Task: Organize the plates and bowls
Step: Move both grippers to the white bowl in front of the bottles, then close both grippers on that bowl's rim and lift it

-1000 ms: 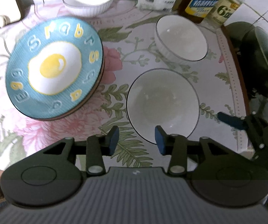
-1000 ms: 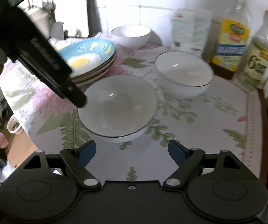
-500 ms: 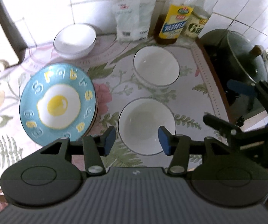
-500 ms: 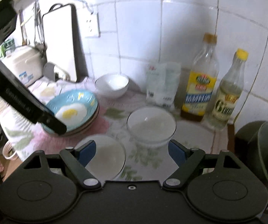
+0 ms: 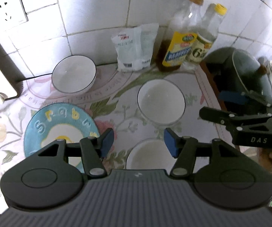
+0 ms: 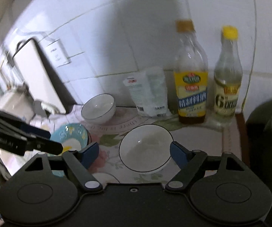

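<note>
Your left gripper [image 5: 138, 141] hangs empty, jaws opening; the near bowl [image 5: 147, 157] sits just below and ahead of it. Your right gripper [image 6: 134, 154], wide and easing closed on nothing, looks straight at the middle bowl [image 6: 145, 147], so I'd say that hand is nearer it. Count: three bowls, the far bowl [image 5: 73, 73] by the wall, one egg plate [image 5: 60, 124] stack off your left.
</note>
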`<state>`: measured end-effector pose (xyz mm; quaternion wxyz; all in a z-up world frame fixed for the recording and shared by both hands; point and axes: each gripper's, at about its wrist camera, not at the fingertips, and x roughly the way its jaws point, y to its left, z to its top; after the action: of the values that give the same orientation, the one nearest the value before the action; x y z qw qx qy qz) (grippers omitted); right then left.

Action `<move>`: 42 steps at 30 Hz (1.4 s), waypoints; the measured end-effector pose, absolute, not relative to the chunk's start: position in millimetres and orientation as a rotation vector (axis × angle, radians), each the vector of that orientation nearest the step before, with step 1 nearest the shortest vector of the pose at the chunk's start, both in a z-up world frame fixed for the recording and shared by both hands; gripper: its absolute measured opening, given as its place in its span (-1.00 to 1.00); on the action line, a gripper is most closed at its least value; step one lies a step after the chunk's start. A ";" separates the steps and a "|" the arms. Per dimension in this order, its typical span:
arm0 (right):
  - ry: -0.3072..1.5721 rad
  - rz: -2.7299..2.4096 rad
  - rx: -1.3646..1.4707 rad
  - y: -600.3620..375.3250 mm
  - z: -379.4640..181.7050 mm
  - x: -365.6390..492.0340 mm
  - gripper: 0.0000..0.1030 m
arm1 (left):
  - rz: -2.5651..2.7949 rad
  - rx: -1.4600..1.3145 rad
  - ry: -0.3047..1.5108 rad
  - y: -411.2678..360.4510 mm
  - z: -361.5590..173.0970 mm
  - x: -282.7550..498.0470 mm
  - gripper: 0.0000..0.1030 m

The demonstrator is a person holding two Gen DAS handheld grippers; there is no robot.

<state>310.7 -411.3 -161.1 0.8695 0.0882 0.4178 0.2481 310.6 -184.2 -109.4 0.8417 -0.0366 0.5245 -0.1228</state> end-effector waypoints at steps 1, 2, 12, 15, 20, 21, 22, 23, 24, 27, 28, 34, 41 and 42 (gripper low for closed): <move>0.892 0.508 0.216 -413.1 -166.6 316.8 0.62 | -0.259 -0.102 1.108 -183.4 -113.4 317.1 0.12; 0.907 0.493 0.237 -413.9 -171.6 320.9 0.62 | -0.258 -0.122 1.107 -183.0 -117.2 322.3 0.12; 1.088 0.323 0.384 -414.0 -230.4 362.6 0.13 | -0.224 -0.161 1.138 -198.7 -186.9 370.8 0.05; 1.145 0.265 0.437 -414.5 -249.8 372.3 -0.10 | -0.244 -0.183 1.161 -202.7 -206.8 382.1 -0.15; 1.184 0.196 0.478 -414.7 -264.1 380.1 -0.50 | -0.257 -0.179 1.210 -208.9 -225.5 394.2 -0.55; 1.189 0.185 0.479 -414.8 -265.9 381.4 -0.58 | -0.260 -0.176 1.217 -209.8 -227.8 396.0 -0.62; 1.193 0.176 0.486 -415.4 -267.6 383.0 -0.60 | -0.265 -0.174 1.219 -210.6 -229.0 397.1 -0.66; 1.197 0.167 0.497 -416.4 -269.6 384.7 -0.64 | -0.271 -0.172 1.220 -211.6 -230.0 398.1 -0.69; 1.202 0.160 0.505 -417.2 -271.9 386.5 -0.68 | -0.276 -0.172 1.225 -212.7 -231.0 399.0 -0.75; 1.210 0.142 0.508 -416.2 -277.3 390.0 -0.77 | -0.278 -0.182 1.234 -214.2 -232.4 401.1 -0.80; 1.212 0.140 0.514 -415.7 -278.8 390.9 -0.77 | -0.275 -0.183 1.237 -214.2 -233.4 401.9 -0.81; 1.212 0.127 0.497 -409.6 -275.8 390.1 -0.76 | -0.259 -0.172 1.241 -215.6 -234.2 400.0 -0.83; 1.192 0.167 0.509 -411.2 -252.5 375.2 -0.69 | -0.260 -0.199 1.234 -207.0 -216.9 382.1 -0.83; 1.195 0.170 0.513 -411.8 -248.0 372.6 -0.69 | -0.263 -0.198 1.227 -206.3 -211.7 377.9 -0.83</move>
<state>372.6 -411.8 -248.0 0.7927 0.2386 0.5554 0.0793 377.9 -206.3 -211.7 0.8049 -0.0927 0.5731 -0.1228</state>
